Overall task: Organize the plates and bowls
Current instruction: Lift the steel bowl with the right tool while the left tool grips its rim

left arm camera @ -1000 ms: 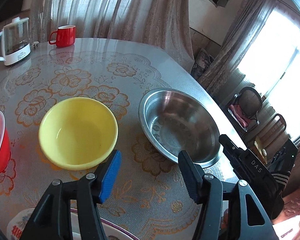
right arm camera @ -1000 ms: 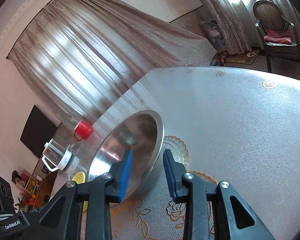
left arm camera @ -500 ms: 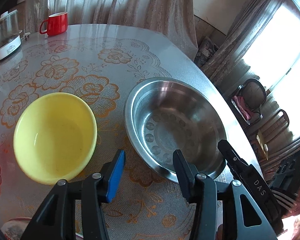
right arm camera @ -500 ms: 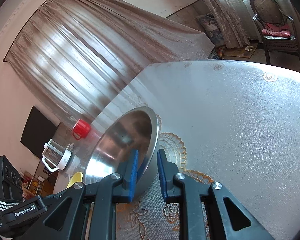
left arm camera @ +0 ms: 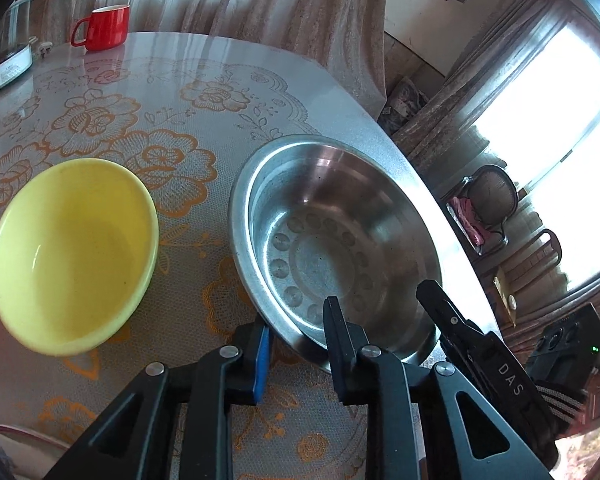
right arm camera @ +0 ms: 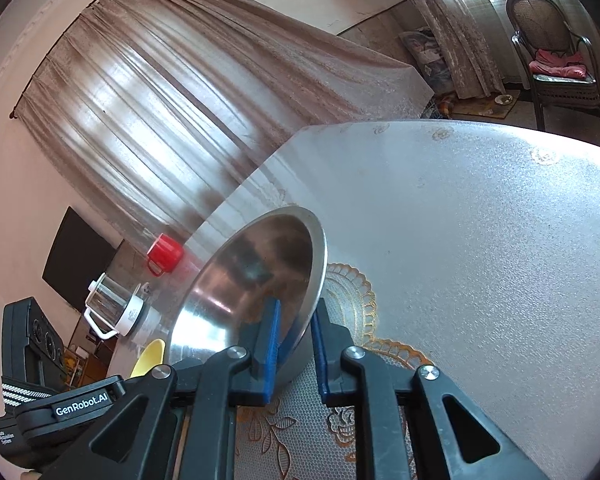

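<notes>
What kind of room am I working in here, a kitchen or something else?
Most likely a home dining or living room: a table with a floral lace cloth, long curtains over the windows, and a cushioned armchair on the floor beyond.

Kettle [left arm camera: 4,52] cut by left edge, patterned plate [left arm camera: 24,440] mostly off-frame, yellow bowl [right arm camera: 150,356] largely hidden.

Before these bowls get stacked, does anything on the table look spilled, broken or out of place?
Nothing stands out. The steel bowl and yellow bowl sit upright and empty, with no spill on the tablecloth. Both the left gripper and right gripper straddle the steel bowl's rim.
</notes>
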{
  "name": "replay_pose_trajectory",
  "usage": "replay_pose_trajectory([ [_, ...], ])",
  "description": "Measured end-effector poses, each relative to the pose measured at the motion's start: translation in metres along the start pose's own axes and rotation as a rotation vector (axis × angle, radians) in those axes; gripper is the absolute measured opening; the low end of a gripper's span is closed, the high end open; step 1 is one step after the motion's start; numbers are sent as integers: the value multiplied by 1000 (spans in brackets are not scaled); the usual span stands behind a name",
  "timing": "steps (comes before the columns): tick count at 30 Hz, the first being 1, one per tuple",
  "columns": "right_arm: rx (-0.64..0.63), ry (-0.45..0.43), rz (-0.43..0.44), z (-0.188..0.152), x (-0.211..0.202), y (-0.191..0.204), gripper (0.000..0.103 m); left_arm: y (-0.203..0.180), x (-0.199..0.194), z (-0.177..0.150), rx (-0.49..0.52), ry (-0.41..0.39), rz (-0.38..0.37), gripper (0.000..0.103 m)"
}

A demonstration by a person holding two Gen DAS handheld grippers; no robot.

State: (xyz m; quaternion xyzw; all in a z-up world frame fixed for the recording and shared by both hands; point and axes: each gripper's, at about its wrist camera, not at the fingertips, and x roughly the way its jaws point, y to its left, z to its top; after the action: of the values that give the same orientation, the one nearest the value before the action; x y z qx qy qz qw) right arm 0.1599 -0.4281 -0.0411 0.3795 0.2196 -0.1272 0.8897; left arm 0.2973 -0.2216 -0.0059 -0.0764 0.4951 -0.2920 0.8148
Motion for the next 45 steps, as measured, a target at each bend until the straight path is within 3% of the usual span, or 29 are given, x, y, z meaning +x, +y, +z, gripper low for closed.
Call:
replay_pose_trajectory([
  [4,18,10,-19,0,1,-5,18,-4,-1,-5,18,12,-14,25],
  [7,9,-11,-32,0,-3,-4,12,-2,0,-4,18,20,3,28],
  [9,2,-16,-28,0,-3,-2,12,1,1,1,12,0,52,38],
  [10,-5,-19,-25,0,-4,-1,12,5,3,4,-5,-6,60,51],
  [11,-7,-18,-22,0,-3,-1,12,8,4,7,-23,-13,70,55],
  [12,-1,-14,-20,1,-2,-2,12,11,7,10,-33,-16,85,55],
  [13,7,-12,-16,1,-1,-3,12,12,10,12,-32,-10,91,45],
  [14,14,-9,-6,2,0,-5,13,12,13,12,-23,2,85,22],
  [18,7,0,-1,2,3,-4,16,1,3,3,33,-24,74,22],
  [22,26,9,5,0,3,-7,10,-1,-13,-10,36,-33,86,22],
  [29,-49,25,68,-7,-7,8,9,4,-50,-31,43,-86,114,22],
  [34,-34,67,126,-14,-13,14,9,10,-68,-40,41,-113,120,22],
  [40,-63,79,139,-28,-38,25,10,8,-100,-61,87,-208,162,22],
  [45,-72,83,176,-41,-57,37,11,16,-124,-78,51,-253,164,22],
])
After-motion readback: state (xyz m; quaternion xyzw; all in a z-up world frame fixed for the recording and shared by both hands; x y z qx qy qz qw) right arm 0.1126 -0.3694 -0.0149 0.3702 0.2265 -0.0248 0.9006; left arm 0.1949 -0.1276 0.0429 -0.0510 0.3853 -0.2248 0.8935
